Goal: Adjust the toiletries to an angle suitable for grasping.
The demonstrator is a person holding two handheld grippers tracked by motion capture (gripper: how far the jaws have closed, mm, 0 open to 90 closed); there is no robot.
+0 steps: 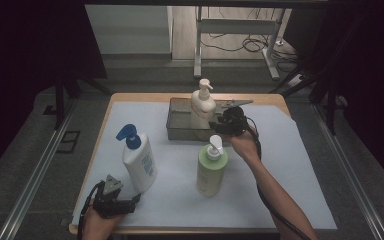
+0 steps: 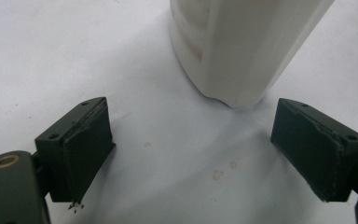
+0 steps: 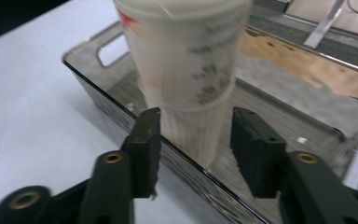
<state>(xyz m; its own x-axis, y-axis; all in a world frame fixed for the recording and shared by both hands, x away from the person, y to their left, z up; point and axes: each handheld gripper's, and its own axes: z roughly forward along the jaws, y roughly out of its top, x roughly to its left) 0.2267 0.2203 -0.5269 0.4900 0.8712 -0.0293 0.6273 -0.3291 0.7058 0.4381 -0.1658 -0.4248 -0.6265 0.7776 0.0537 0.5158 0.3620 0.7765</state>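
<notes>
While my right tongs (image 3: 193,154) half-close around the cream bottle (image 3: 186,70) without pinching, I square them; left tongs (image 2: 205,154) gape empty.

No text could be read with certainty. The cream pump bottle (image 3: 186,70) standing in the clear tray (image 3: 98,100) bore several lines of small dark print and a red mark near its top, but in the right gripper view these were blurred beyond reading. The white bottle with the blue pump (image 1: 139,162) carried a bluish label panel, too small in the high view to make out any words or brand.
</notes>
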